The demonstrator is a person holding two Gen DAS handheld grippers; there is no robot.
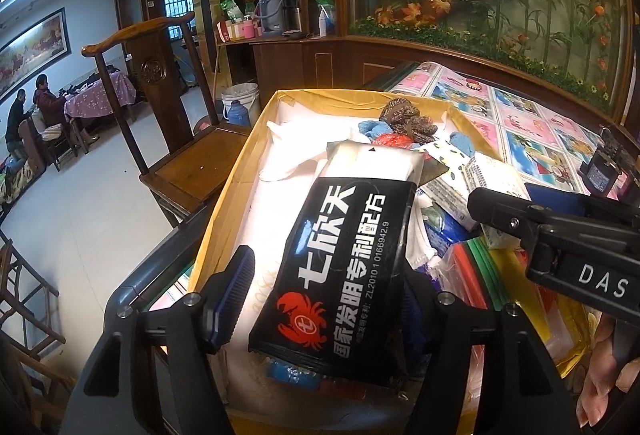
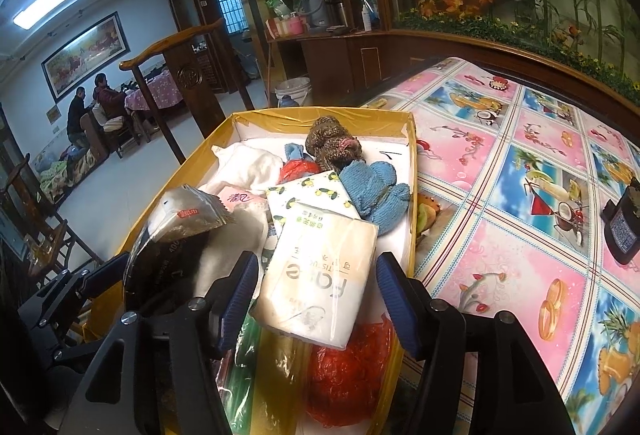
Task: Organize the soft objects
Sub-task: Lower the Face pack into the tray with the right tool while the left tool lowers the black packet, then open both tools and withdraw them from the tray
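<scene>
Over the yellow-rimmed cardboard box (image 1: 224, 195), the left gripper (image 1: 324, 299) points forward and slightly down, its ribbed blue pads spread wide on either side of a black snack packet (image 1: 340, 267) printed with a red crab; the left pad stands clear of the packet, while the right pad is hidden behind it, so I cannot tell whether the packet is pinched. The packet lies tilted on top of the heap, its clear end toward the far wall of the box.

The right gripper (image 2: 316, 299) hangs just beside it over the same box, jaws also spread, with a white tissue pack (image 2: 320, 275) lying between the pads and touching neither. Its black body shows at the right of the left wrist view.

Crowded around these are a blue knitted glove (image 2: 376, 191), a brown knitted bundle (image 2: 332, 143), a white cloth (image 2: 248, 163), a lemon-print tissue pack (image 2: 308, 195), a red mesh bag (image 2: 344, 371) and coloured plastic sleeves near the pads. The box sits on a pink and blue fruit-print tablecloth (image 2: 520, 235); a wooden chair (image 1: 176, 123) stands beyond the box's left side.
</scene>
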